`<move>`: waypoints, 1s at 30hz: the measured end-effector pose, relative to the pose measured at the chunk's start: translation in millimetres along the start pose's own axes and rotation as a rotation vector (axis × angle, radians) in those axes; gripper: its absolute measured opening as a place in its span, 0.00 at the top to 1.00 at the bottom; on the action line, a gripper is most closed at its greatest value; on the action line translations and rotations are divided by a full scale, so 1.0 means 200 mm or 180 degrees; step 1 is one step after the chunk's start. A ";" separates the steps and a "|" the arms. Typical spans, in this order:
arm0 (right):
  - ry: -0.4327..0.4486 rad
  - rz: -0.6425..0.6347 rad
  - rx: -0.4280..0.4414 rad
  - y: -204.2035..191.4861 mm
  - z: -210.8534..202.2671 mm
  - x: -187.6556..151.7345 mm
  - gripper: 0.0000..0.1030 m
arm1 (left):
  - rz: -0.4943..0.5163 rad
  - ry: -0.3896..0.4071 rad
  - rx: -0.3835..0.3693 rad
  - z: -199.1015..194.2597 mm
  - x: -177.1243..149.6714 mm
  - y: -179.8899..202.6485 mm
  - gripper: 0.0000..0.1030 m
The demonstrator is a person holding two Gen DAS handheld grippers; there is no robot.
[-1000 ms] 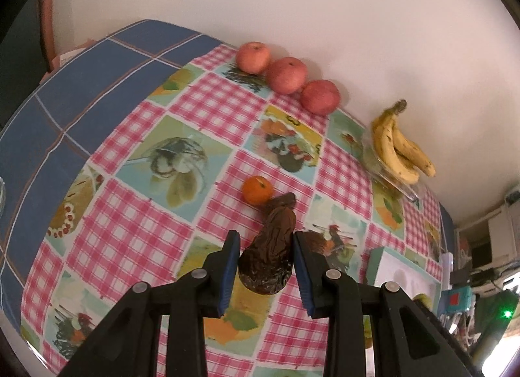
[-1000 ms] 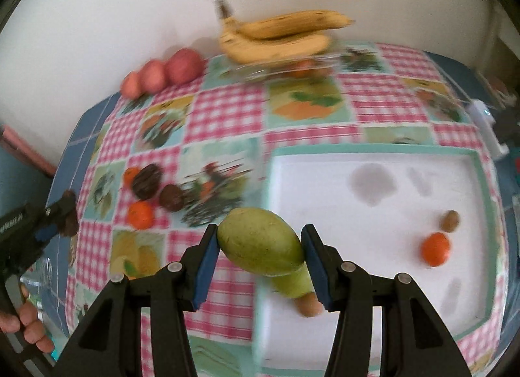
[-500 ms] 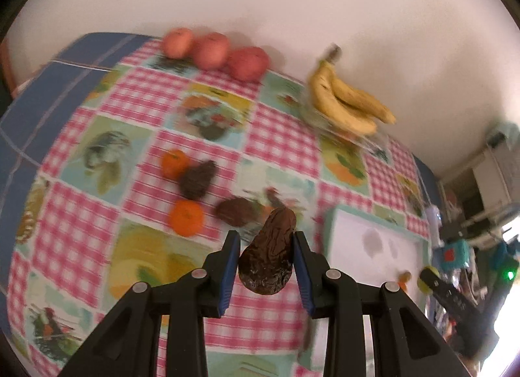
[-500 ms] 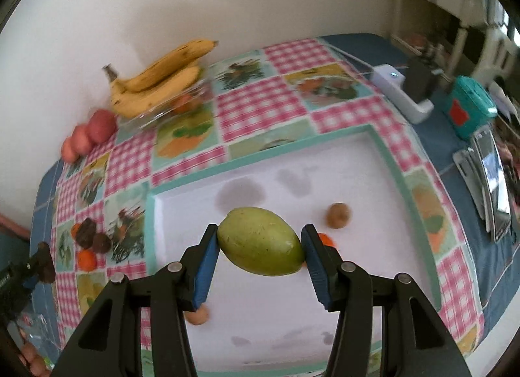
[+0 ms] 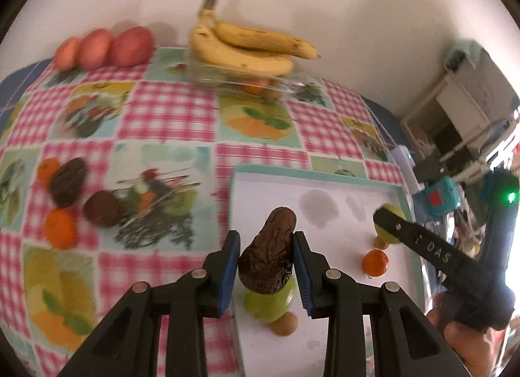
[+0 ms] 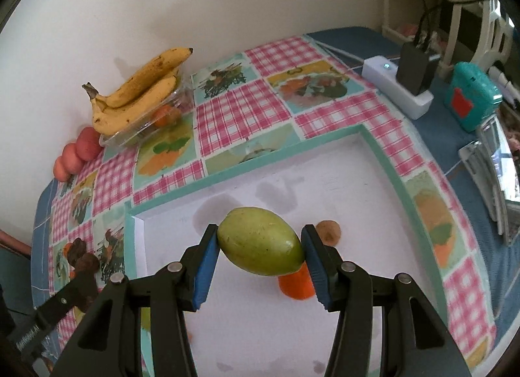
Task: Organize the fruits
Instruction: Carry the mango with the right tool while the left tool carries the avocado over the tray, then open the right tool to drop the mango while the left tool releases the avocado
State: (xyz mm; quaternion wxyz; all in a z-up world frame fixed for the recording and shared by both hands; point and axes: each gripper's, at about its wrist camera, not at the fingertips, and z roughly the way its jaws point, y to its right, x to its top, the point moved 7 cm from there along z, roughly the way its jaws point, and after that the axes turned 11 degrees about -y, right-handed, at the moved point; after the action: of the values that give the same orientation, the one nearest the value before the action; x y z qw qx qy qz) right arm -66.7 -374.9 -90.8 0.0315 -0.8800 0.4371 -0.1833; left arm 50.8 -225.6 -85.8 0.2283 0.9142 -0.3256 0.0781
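Your left tool is clamped on a wrinkled dark brown fruit, held above the near-left corner of the white tray — a green fruit lies beneath. Your right tool grips a green mango over the tray's middle, above an orange.

From the left wrist, we see a green fruit largely hidden behind the wrinkled brown fruit, and the tabletop at 9 o'clock smeared by blur. From the right wrist, an orange shows only partly below the green mango; contents of the clear container stay indistinct.
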 end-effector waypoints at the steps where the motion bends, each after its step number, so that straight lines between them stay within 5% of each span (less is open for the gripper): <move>1: 0.0014 -0.0003 0.0004 0.00 0.01 0.01 0.48 | 0.0030 -0.0014 0.0009 0.02 0.01 0.01 0.66; 30: -0.0103 0.0059 0.0008 0.06 0.22 0.04 0.48 | 0.0063 -0.0198 0.0053 0.25 0.03 0.04 0.66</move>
State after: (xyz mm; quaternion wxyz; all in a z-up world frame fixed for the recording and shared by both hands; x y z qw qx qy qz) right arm -55.1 -393.4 -131.7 0.0413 -0.8787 0.4445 -0.1693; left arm 49.7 -257.3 -126.3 0.2097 0.9148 -0.3409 0.0546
